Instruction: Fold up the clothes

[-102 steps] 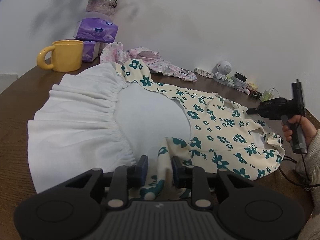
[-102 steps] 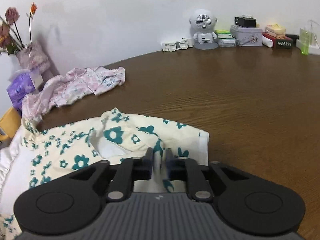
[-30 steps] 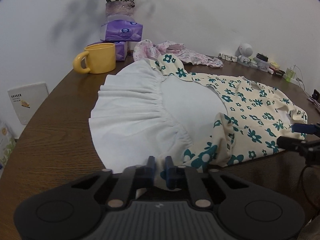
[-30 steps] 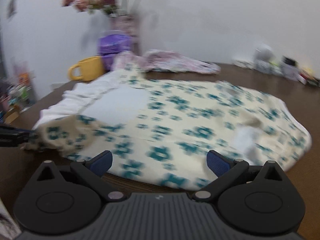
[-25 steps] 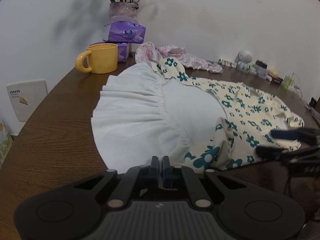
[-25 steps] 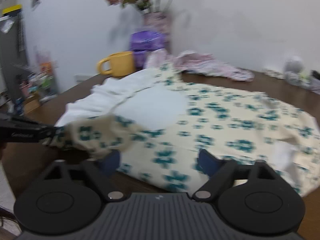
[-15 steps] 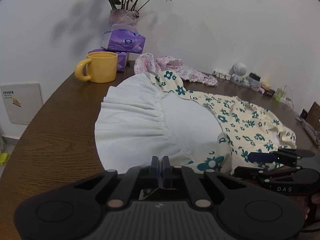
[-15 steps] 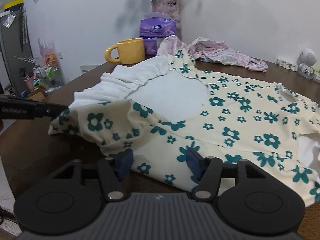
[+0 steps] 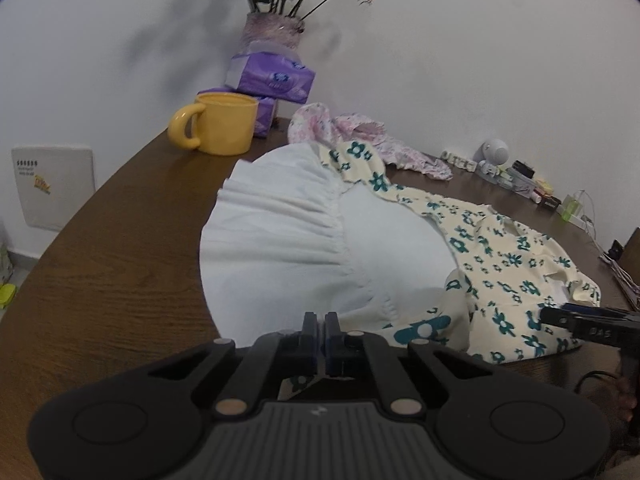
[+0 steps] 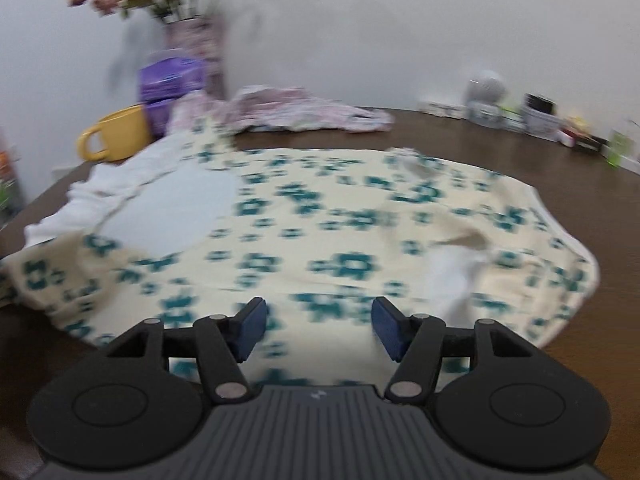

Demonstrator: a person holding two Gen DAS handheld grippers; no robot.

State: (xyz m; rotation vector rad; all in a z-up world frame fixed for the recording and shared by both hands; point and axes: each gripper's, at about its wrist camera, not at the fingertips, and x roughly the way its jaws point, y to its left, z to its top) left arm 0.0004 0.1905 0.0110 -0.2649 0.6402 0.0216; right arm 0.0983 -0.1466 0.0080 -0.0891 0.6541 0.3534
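A cream dress with teal flowers (image 9: 500, 264) (image 10: 340, 240) and a white ruffled skirt (image 9: 280, 240) lies spread on the brown table (image 9: 112, 264). My left gripper (image 9: 322, 326) is shut at the near hem, and a floral flap of the dress (image 9: 298, 380) shows under its fingers. In the blurred right wrist view, my right gripper (image 10: 318, 326) hovers over the near edge of the dress. Its jaws stand partly apart and its blue pads (image 10: 252, 328) press on nothing. The right gripper (image 9: 558, 315) also shows at the right edge of the left wrist view, beside the floral hem.
A yellow mug (image 9: 222, 128), purple tissue packs (image 9: 270, 78) and a vase of flowers (image 9: 274, 30) stand at the back left. A pink floral garment (image 9: 360, 140) lies behind the dress. Small items and a white toy robot (image 9: 494, 156) line the back right.
The right gripper let go of the dress, then narrowed its jaws from wide to half apart and swung right along the near edge. The left gripper stays shut on the floral flap.
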